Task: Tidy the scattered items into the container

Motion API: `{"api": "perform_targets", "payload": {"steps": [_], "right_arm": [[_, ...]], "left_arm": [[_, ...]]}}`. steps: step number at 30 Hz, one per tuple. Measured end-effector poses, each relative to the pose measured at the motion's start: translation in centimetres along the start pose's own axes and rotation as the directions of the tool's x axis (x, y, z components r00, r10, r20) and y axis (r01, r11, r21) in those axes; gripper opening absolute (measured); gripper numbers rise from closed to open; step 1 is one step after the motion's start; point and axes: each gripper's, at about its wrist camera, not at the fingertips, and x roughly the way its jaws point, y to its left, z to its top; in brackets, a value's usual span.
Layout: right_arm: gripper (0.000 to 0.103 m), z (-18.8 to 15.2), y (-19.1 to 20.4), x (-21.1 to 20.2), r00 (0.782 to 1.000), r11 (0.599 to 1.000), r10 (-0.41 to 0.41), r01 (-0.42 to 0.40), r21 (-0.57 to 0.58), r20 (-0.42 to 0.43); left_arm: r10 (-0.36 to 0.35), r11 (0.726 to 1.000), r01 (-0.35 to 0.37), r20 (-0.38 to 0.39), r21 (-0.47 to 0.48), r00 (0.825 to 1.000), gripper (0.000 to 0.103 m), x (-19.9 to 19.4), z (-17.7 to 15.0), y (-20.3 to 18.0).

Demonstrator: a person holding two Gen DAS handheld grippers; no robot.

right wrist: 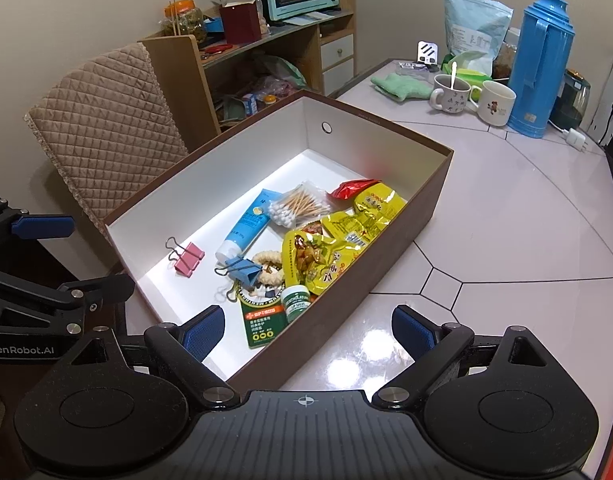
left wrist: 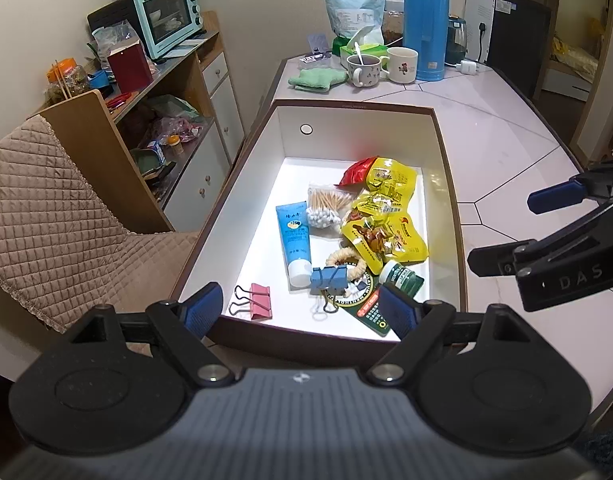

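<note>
Left gripper (left wrist: 302, 310) wide apart, box (left wrist: 446, 160), mugs (left wrist: 382, 65)

Two binder clips (left wrist: 255, 300), two mugs (left wrist: 362, 69)

The right gripper (left wrist: 502, 232), seen from the left wrist, bears the pale letters "DAS" on its black body. The left gripper (right wrist: 90, 258), seen from the right wrist, bears "GenRobot.AI" in white letters. In the box (right wrist: 406, 236), the small green jar (right wrist: 296, 300) has a label that looks like "MENTHOLATUM", but other packet prints are too small to read.
</note>
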Motion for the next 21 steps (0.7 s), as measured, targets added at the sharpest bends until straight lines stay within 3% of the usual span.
{"api": "perform_targets", "payload": {"steps": [21], "right_arm": [[0.093, -1.5, -0.8, -0.8, 0.999, 0.999, 0.032, -0.032, -0.001, -0.006]], "left_arm": [[0.002, 1.000, -0.002, -0.037, 0.003, 0.999, 0.086, -0.3, -1.5, -2.0]]}}
